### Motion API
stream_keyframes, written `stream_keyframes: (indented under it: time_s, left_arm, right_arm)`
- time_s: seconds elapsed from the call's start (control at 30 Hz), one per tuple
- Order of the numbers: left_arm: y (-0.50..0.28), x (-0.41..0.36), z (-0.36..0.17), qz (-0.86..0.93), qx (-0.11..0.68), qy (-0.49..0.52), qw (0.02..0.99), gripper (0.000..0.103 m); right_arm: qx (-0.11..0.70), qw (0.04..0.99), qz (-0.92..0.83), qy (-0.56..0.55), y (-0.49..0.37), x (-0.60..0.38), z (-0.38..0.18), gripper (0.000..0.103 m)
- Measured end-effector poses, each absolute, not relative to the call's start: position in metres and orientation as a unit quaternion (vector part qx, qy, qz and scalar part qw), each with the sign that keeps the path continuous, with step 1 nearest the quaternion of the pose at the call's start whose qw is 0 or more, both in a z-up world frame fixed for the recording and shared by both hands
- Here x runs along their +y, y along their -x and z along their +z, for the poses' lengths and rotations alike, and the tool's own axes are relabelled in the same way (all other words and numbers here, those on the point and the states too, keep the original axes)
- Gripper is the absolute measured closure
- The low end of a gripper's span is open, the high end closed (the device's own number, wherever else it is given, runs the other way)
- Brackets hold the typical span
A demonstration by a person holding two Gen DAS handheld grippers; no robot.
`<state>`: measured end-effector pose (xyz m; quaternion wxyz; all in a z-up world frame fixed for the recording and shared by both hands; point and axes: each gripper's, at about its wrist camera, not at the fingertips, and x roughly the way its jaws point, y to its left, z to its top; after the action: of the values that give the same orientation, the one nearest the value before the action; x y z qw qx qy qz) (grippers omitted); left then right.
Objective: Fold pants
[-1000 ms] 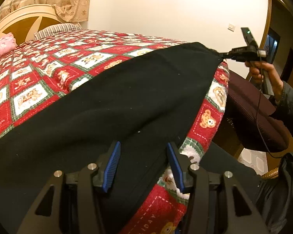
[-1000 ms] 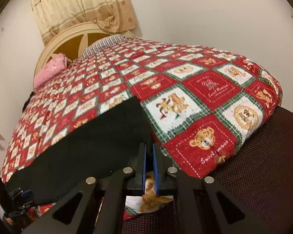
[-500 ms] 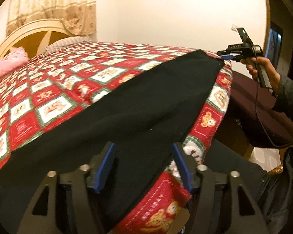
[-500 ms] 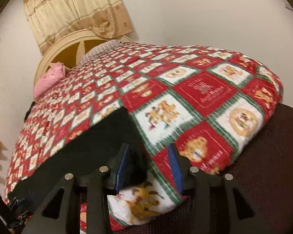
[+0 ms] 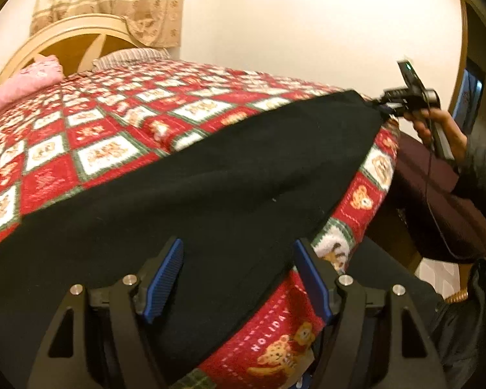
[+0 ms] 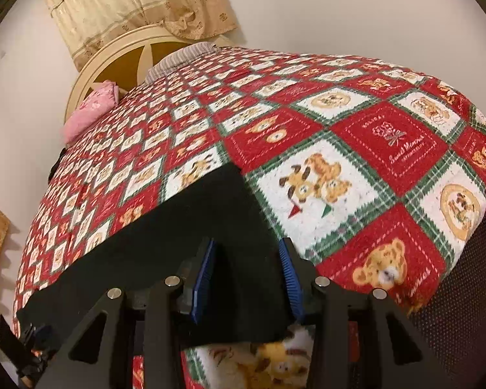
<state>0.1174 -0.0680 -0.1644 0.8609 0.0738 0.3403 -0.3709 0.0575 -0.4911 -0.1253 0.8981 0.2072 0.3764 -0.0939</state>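
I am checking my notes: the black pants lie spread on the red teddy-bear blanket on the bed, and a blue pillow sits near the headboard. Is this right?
One detail is wrong: the pillow near the headboard is pink, not blue, as the right wrist view shows. The rest holds: the black pants lie spread on the red teddy-bear blanket on the bed.

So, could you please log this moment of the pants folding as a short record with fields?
garment: black pants, spread flat along the near edge of the bed
surface: red, white and green bear-print blanket
left gripper: open, pads apart over one end of the pants
right gripper: open, pads either side of the other end, not pressing
bed head: cream headboard, pink pillow, striped pillow
beside bed: dark maroon seat
fold: not started
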Motion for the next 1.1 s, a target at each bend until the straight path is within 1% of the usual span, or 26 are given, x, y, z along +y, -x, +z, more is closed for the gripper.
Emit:
stream_keyframes:
  time_s: [0.1,0.2,0.23,0.3,0.37,0.4,0.53,0.67,0.8,0.97,1.1]
  left_arm:
    - [-0.125,-0.059,-0.164,-0.352,0.337,-0.059,0.871,0.03]
    - [-0.138,-0.05,-0.172,-0.339,0.357,-0.029,0.87,0.03]
    - [-0.139,-0.048,-0.172,-0.344,0.355,-0.018,0.869,0.028]
    - [-0.138,-0.049,-0.172,-0.344,0.356,-0.019,0.869,0.028]
    - [-0.135,-0.052,-0.172,-0.342,0.354,-0.031,0.87,0.027]
    - [-0.134,-0.053,-0.173,-0.343,0.353,-0.035,0.87,0.025]
    - [-0.133,-0.054,-0.173,-0.343,0.352,-0.041,0.87,0.023]
    - [-0.133,-0.05,-0.172,-0.344,0.351,-0.032,0.87,0.023]
    - [-0.135,-0.045,-0.17,-0.346,0.356,-0.009,0.868,0.023]
    - [-0.136,-0.04,-0.167,-0.344,0.359,0.019,0.867,0.023]
    - [-0.134,-0.037,-0.163,-0.338,0.355,0.022,0.872,0.023]
  right_arm:
    - [0.376,0.9,-0.089,-0.203,-0.054,-0.489,-0.128,0.061]
    - [0.369,0.903,-0.098,-0.196,-0.054,-0.485,-0.131,0.064]
    - [0.367,0.905,-0.107,-0.189,-0.055,-0.484,-0.132,0.068]
    - [0.362,0.906,-0.112,-0.187,-0.056,-0.484,-0.132,0.073]
    - [0.356,0.906,-0.092,-0.209,-0.055,-0.486,-0.13,0.086]
    - [0.354,0.905,-0.078,-0.221,-0.055,-0.486,-0.129,0.088]
    - [0.36,0.904,-0.078,-0.218,-0.059,-0.486,-0.133,0.087]
    - [0.349,0.897,-0.062,-0.263,-0.061,-0.5,-0.14,0.087]
    - [0.347,0.895,-0.055,-0.274,-0.057,-0.499,-0.137,0.089]
    - [0.333,0.905,-0.054,-0.26,-0.05,-0.486,-0.119,0.091]
    - [0.317,0.919,-0.044,-0.23,-0.046,-0.461,-0.093,0.092]
